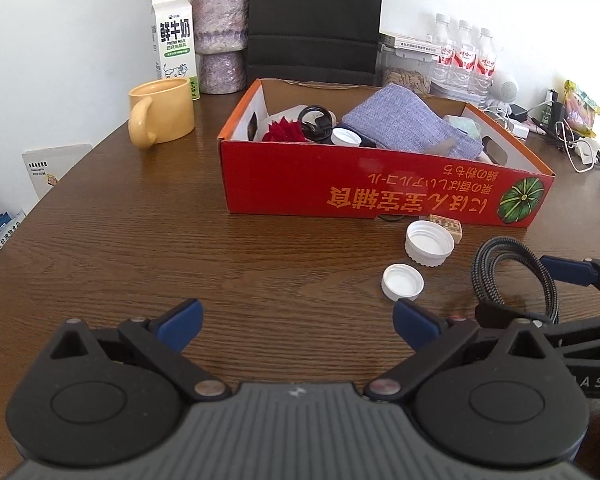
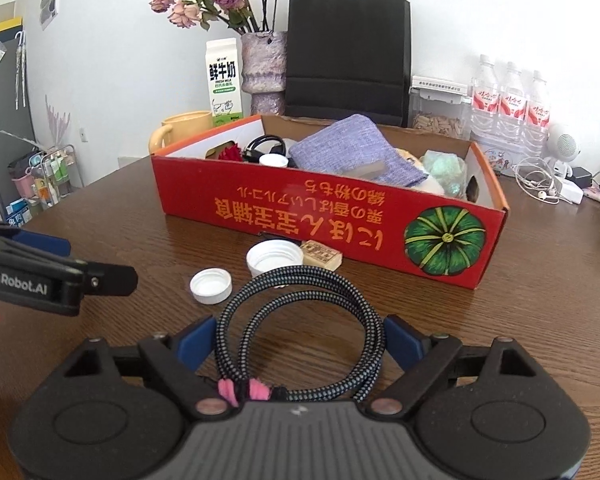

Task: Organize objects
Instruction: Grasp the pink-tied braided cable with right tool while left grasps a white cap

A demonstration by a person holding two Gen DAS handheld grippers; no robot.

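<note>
Brown wood with dark lines makes up the table, and a white wall stands behind it. On the table sits a red box with a green pumpkin picture and orange writing on its side. Inside the box are a purple cloth, a small white cap, a red flower and a black cord. The right tongs are spread wide, and the cable lies on the table between their blue tips. Its loops reach almost from one blue tip to the other, and I cannot tell if the tips touch it. The cable is black and grey, woven like a rope, and rolled into a ring of a few loops. Pink fuzzy ties hold it together at the end closest to the tongs. Past the cable lie a small white lid and a big white lid, both with the open side up. A little tan block sits next to the big lid, close to the box. The left tongs are spread wide too, with nothing between them, only bare table. The small lid lies just past their right tip. A yellow mug, a milk carton and a purple vase stand on the far left.
</note>
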